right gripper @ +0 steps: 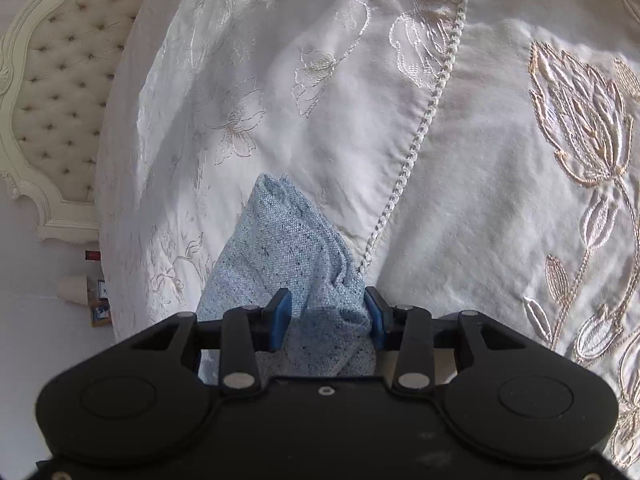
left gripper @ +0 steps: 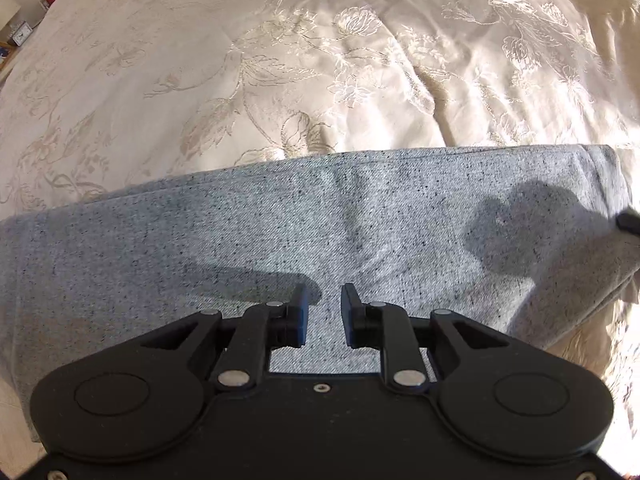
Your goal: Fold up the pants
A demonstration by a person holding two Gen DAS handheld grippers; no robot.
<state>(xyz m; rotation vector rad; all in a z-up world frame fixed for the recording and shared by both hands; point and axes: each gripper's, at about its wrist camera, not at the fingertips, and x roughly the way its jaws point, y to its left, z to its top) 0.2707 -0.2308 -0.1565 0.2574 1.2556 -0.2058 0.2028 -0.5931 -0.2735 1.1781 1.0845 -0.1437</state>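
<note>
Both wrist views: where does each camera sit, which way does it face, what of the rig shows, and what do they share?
Left wrist: on the left gripper, facing steeply down on the pants spread over the bedspread; its fingers stand apart with nothing between.
Right wrist: on the right gripper, facing slantwise towards the headboard; a bunched pants fold lies between its fingers.
Shared: pants and bedspread.
</note>
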